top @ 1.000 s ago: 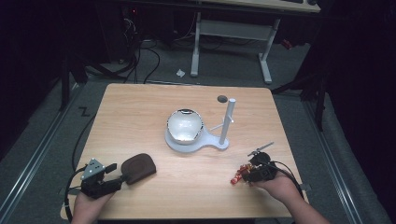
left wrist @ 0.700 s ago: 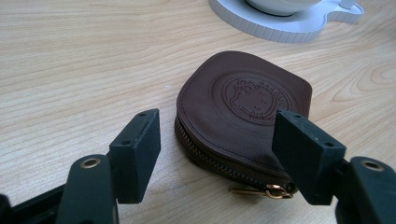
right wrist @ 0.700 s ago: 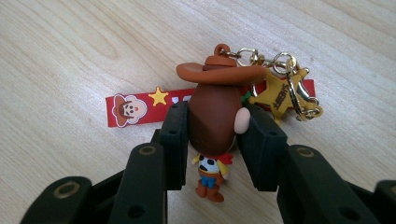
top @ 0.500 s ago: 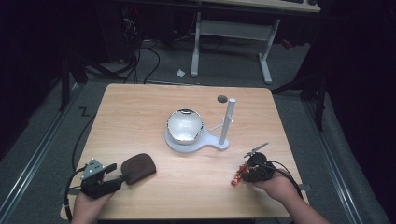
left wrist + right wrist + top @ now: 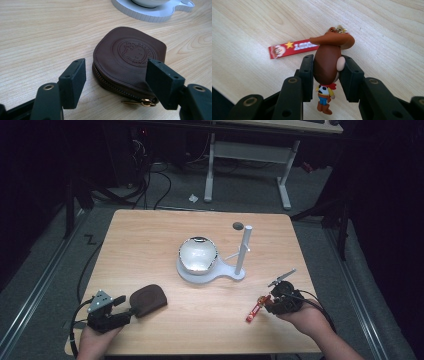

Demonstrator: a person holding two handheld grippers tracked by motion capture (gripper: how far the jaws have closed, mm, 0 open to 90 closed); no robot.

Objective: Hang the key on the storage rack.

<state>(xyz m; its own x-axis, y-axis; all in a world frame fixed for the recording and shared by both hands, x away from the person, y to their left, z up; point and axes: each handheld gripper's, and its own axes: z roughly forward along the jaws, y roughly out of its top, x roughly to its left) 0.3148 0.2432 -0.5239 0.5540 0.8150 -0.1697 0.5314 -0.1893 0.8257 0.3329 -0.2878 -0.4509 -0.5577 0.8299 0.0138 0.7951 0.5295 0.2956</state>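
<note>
- The right gripper clamps the cowboy keychain figure by its head, its jaws having just closed, so the red strap trails free over the table.
- The left gripper, jaws wide, brackets the brown zip pouch without pressing it, seemingly to steady it.
- The white stand waits mid-table, likely for hanging.

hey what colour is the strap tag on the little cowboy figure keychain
Red, with a yellow star and white lettering, on the flat strap tag; the right gripper view shows it best.

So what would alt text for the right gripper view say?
Two black jaws of the right gripper clamp the head of a small cowboy figure in a brown hat, just above a pale wooden table. Its red strap trails to the left.
</note>
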